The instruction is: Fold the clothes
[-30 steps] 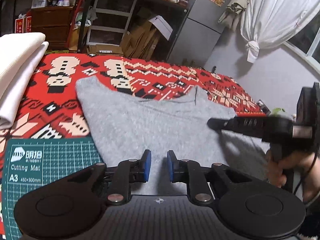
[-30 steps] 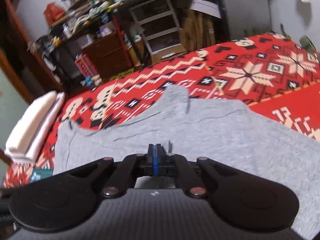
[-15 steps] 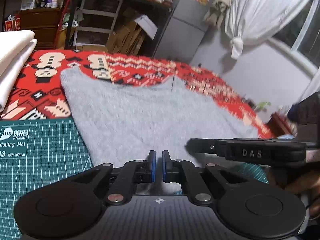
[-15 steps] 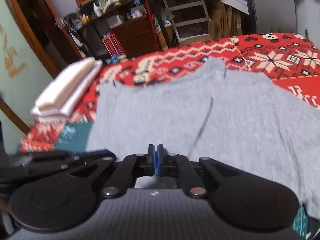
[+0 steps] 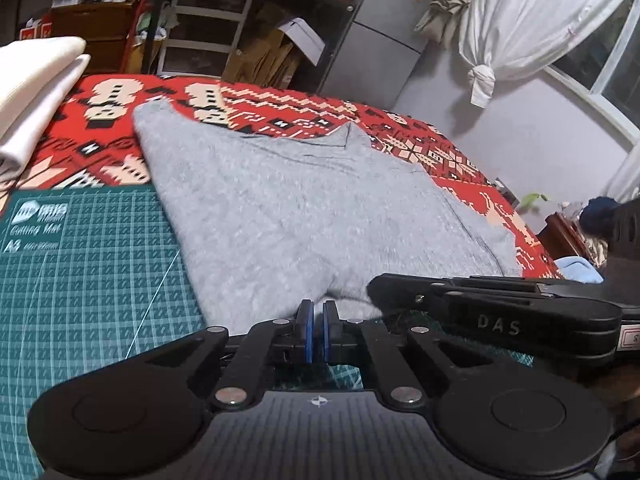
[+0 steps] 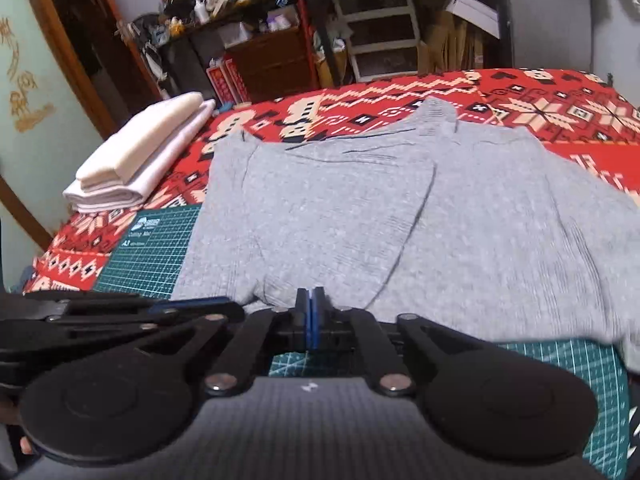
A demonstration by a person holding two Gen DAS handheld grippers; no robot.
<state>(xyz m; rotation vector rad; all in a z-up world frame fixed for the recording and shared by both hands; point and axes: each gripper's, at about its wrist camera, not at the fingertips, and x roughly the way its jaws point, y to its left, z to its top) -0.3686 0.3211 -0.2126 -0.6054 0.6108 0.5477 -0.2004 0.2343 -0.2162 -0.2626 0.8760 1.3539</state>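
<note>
A grey knitted sweater (image 5: 304, 200) lies spread on the red patterned cover, collar at the far side, its near hem over the green cutting mat (image 5: 88, 280). My left gripper (image 5: 316, 320) has its blue pads nearly together, with the hem bunched between the tips. The right gripper (image 5: 374, 286) comes in from the right, tip beside mine at the same hem. In the right wrist view the sweater (image 6: 360, 216) shows a long crease down its middle. The right gripper (image 6: 311, 312) is shut at the hem, and the left gripper (image 6: 236, 308) lies just to its left.
A stack of folded white cloth (image 6: 140, 164) sits at the left edge of the red cover (image 6: 540, 104). Shelves, drawers and cardboard boxes (image 5: 256, 48) stand behind the bed. A grey wall and a white curtain (image 5: 532, 20) are on the right.
My left gripper went from open to nearly shut. Both grippers drew back to the sweater's near hem, and the green mat now shows under them.
</note>
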